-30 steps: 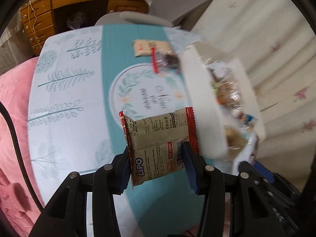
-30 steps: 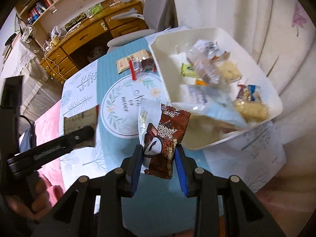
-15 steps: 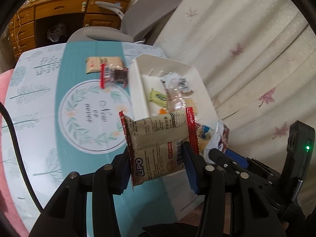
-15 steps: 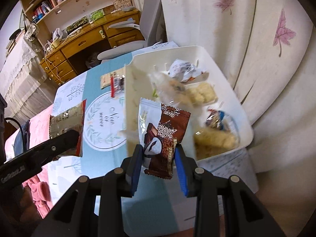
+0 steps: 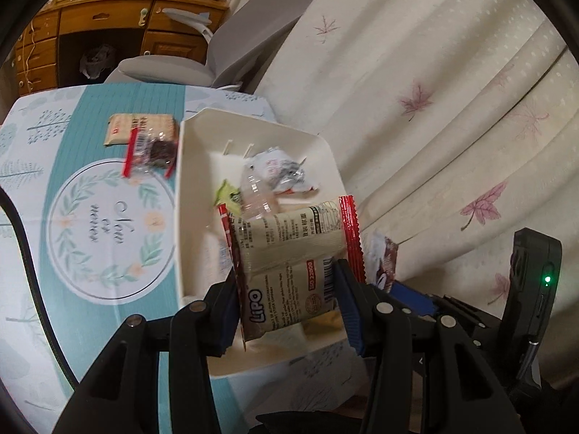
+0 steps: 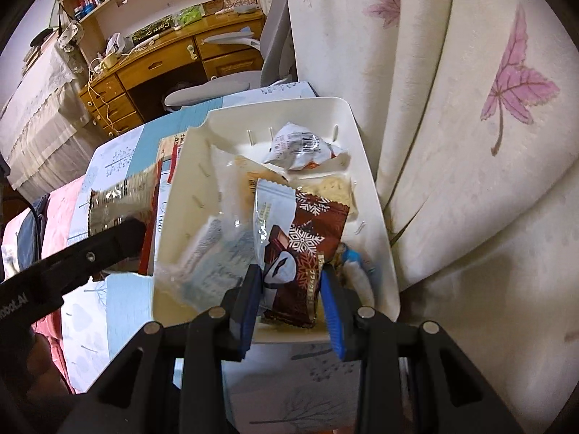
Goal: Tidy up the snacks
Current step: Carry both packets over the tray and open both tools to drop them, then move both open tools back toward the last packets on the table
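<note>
My left gripper [image 5: 289,300] is shut on a beige Lipo snack pack [image 5: 289,264] with red ends, held above the near part of the white tray [image 5: 188,188]. My right gripper [image 6: 291,303] is shut on a brown snowflake snack pack [image 6: 300,253], held over the tray's [image 6: 369,181] near end. The tray holds several wrapped snacks, among them a white crumpled packet [image 6: 300,146]. The left gripper with its pack [image 6: 123,202] shows at the left in the right wrist view. Two snacks stay on the table: a beige pack [image 5: 139,128] and a clear red-edged pack [image 5: 152,152].
The table has a teal and white cloth with a wreath print [image 5: 108,224]. A leaf-print curtain [image 5: 434,108] hangs right behind the tray. A grey chair [image 5: 202,65] and a wooden desk [image 5: 90,25] stand beyond the table. Pink bedding [image 6: 54,217] lies to the left.
Both grippers have moved right, from over the tablecloth to over the tray, each still holding its snack pack.
</note>
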